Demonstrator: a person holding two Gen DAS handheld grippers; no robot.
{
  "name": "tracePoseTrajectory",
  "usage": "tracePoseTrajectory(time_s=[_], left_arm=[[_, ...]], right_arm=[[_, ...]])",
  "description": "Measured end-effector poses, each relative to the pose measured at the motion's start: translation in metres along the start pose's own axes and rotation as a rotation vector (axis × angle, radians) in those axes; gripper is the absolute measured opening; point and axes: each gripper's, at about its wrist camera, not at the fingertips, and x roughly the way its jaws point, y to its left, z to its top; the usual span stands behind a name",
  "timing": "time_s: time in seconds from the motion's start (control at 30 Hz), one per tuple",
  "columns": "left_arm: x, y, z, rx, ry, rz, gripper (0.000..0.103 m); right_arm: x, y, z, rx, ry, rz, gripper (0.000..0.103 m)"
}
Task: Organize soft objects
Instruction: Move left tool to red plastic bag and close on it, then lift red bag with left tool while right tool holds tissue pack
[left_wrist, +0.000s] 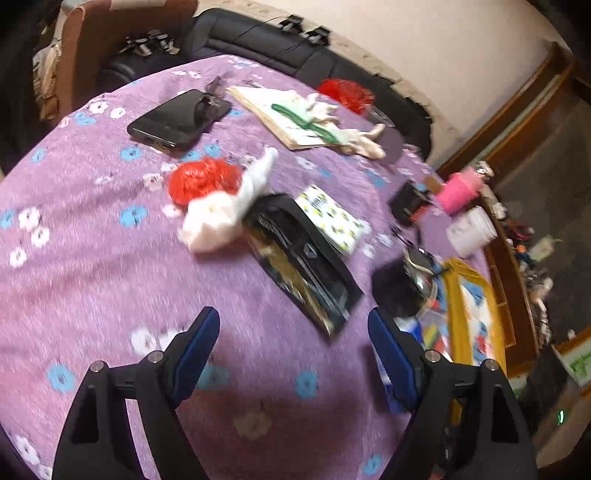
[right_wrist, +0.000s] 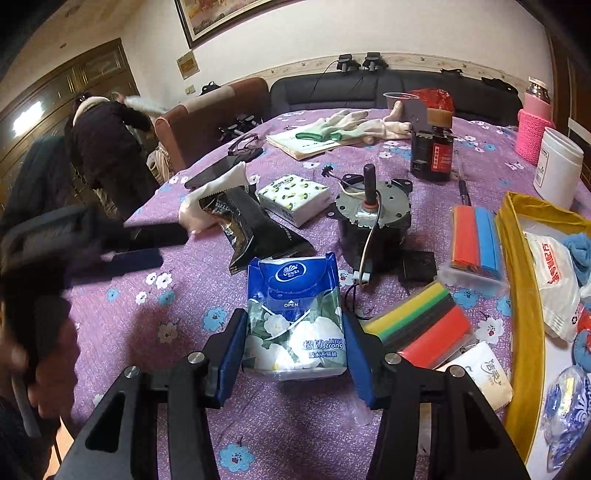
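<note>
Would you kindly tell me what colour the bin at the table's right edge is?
The open-topped bin is yellow, clearest in the right wrist view.

The blue tissue pack (right_wrist: 295, 314) carries the brand "Vinda" in a white oval near its top, the word "OPEN" under a small arrow on its flap, and "Ultra Strong" beside Chinese characters lower down. The white bag (right_wrist: 554, 280) in the yellow tray (right_wrist: 517, 295) bears red Chinese characters, too skewed to read.
</note>
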Motion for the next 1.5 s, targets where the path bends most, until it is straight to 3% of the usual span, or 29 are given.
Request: tracePoseTrajectory(time_s=[0.07,0.17,0.3,0.37,0.43,0.47,0.5,0.6,0.63,0.7,0.77,0.8,0.83,0.87,0.9,1.07,1.23,1.5], left_arm=[[0.007,-0.004,0.009,-0.012,-0.003,0.009,0.082],[0.008,-0.010,0.025,0.008,-0.053,0.104,0.082],[-0.004,-0.009,0.047,0.115,-0.179,0.263,0.082],[-0.002,-0.003,0.059,0.159,-0.189,0.294,0.082],[0.010,0.012,0.076,0.159,-0.148,0.284,0.069],[0.016,0.020,0.083,0.143,-0.120,0.281,0.051],[0.025,0.033,0.090,0.111,-0.068,0.259,0.044],[0.041,0.051,0.097,0.060,0.003,0.179,0.044],[0.045,0.053,0.097,0.062,0.009,0.174,0.044],[0.056,0.053,0.097,0.068,0.013,0.180,0.055],[0.066,0.052,0.095,0.072,0.029,0.180,0.056],[0.068,0.048,0.094,0.104,-0.008,0.203,0.055],[0.070,0.046,0.093,0.121,-0.011,0.218,0.053],[0.069,0.045,0.090,0.133,-0.024,0.221,0.037],[0.068,0.045,0.090,0.128,-0.025,0.205,0.036],[0.034,0.053,0.075,0.111,-0.117,0.230,0.037],[-0.013,0.053,0.043,0.119,-0.186,0.188,0.037],[-0.034,0.024,-0.034,0.189,-0.133,0.066,0.037]], right_arm=[[-0.001,-0.001,0.001,0.004,-0.002,0.003,0.055],[-0.002,-0.003,0.001,0.015,-0.006,0.008,0.055],[-0.002,-0.006,0.000,0.027,-0.005,0.014,0.055],[-0.002,-0.006,0.000,0.031,-0.001,0.024,0.055],[-0.001,-0.005,0.000,0.030,0.005,0.032,0.055],[0.000,-0.004,0.000,0.028,0.007,0.033,0.055],[0.001,-0.004,0.000,0.026,0.008,0.032,0.055],[0.003,-0.004,0.000,0.028,0.014,0.030,0.055],[0.003,-0.005,0.000,0.029,0.016,0.031,0.055],[0.004,-0.005,0.000,0.029,0.019,0.030,0.055],[0.006,-0.005,0.000,0.026,0.024,0.032,0.055],[0.006,-0.004,0.000,0.024,0.025,0.031,0.055],[0.007,-0.004,0.000,0.024,0.026,0.031,0.055],[0.007,-0.005,0.001,0.025,0.026,0.031,0.055],[0.007,-0.006,0.001,0.028,0.026,0.031,0.055],[0.006,-0.006,0.001,0.028,0.020,0.033,0.055],[0.006,-0.003,-0.001,0.017,0.021,0.037,0.055],[0.011,0.007,-0.004,-0.029,0.052,0.036,0.055]])
